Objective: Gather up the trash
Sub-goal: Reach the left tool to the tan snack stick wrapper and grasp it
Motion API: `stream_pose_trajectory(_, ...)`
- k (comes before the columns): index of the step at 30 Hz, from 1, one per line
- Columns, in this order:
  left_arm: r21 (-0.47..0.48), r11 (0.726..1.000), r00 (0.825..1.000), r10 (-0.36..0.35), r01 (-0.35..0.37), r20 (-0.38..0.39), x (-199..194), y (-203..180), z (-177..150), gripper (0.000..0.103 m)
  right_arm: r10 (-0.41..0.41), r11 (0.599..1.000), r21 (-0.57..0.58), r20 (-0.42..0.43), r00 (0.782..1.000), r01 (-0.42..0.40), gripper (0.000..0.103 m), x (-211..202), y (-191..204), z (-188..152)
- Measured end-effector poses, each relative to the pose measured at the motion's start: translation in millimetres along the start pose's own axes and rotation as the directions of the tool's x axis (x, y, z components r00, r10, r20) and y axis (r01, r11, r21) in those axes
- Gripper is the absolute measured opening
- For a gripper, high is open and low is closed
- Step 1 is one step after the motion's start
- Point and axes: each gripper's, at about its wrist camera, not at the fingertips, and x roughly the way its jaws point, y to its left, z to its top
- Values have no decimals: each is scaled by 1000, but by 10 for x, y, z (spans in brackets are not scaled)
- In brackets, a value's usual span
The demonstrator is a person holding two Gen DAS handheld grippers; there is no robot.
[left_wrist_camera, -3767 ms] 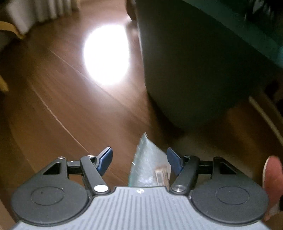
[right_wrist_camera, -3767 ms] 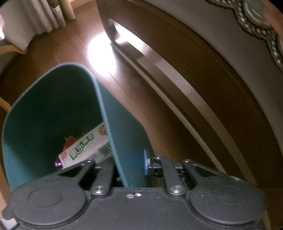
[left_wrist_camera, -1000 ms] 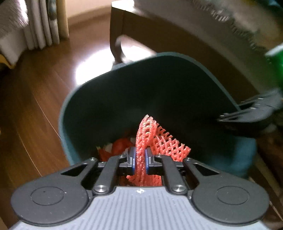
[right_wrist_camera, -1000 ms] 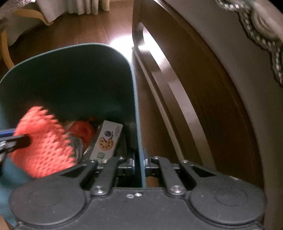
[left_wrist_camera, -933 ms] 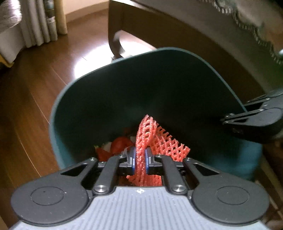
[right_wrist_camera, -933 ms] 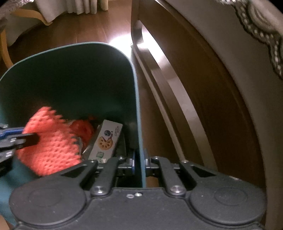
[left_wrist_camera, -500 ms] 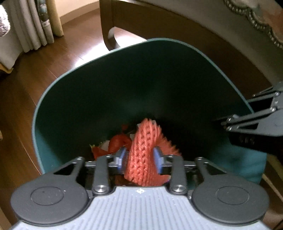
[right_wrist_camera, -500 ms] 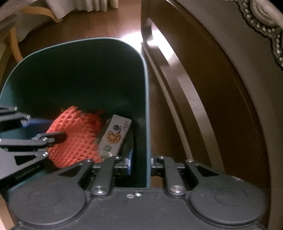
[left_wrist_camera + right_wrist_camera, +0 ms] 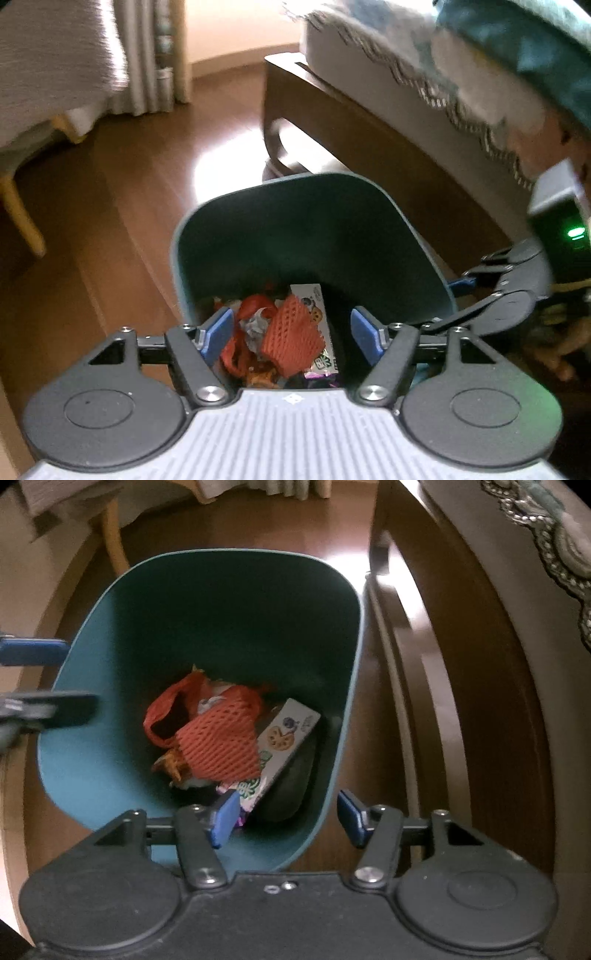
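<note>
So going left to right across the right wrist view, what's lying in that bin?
Orange bag → red foam net → cookie box, all inside the teal bin; beyond its right rim, the dark wooden frame.

A dark teal trash bin (image 9: 110, 686) stands upright on the wooden floor, close beside a dark wooden bed frame. Inside, an orange-red foam net (image 9: 218, 744) lies on top of the trash, partly over a white cookie box (image 9: 284, 734) and a crumpled red bag (image 9: 255, 306)
</note>
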Motion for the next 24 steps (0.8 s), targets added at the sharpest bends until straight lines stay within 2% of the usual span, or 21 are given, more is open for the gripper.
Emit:
stream_pose_trajectory(3,-69,997,999,48,-46,17,-325,37,-81,70,50,999,9,-8,999,-50,58,-5,-58,39)
stream_pose_trajectory(6,-124,985,993,121,-120,-2,-568,112,-181,70,92,996,19,-19,996,-92,58,22,-109,36)
stream_pose_trajectory(8,-176,967,983,183,-185,-30,-676,180,-271,70,116,993,24,-33,993,-115,58,60,-147,24)
stream_pose_trajectory(11,-261,936,972,225,-237,-75,-717,279,-428,70,127,992,23,-31,991,-126,57,92,-210,23)
stream_pose_trajectory(13,-288,910,953,273,-299,-128,-630,317,-553,72,144,989,38,-34,989,-143,57,123,-270,44)
stream_pose_trajectory(15,-310,872,922,327,-379,-207,-454,390,-698,72,152,988,31,-43,987,-151,54,166,-298,67)
stream_pose_trajectory(17,-328,847,900,340,-419,-271,-258,485,-831,72,145,989,3,-53,988,-145,45,216,-295,98)
stream_pose_trajectory(18,-337,836,890,335,-432,-311,-117,550,-921,72,139,990,-2,-49,989,-139,45,238,-299,107)
stream_pose_trajectory(19,-338,840,889,314,-424,-334,-6,591,-995,72,138,990,-3,-49,989,-138,43,267,-304,104)
stream_pose_trajectory(20,-320,855,889,290,-407,-355,152,627,-1085,72,123,992,-6,-56,991,-124,36,312,-307,96)
stream_pose_trajectory(22,-255,882,877,283,-397,-388,466,660,-1241,72,96,995,-1,-85,992,-97,29,403,-328,57)
stream_pose_trajectory(23,-229,899,878,263,-374,-400,639,688,-1325,72,103,995,-1,-89,991,-103,22,430,-337,31)
stream_pose_trajectory(24,-216,910,877,242,-353,-416,813,730,-1416,72,108,994,-2,-87,990,-108,22,435,-334,18)
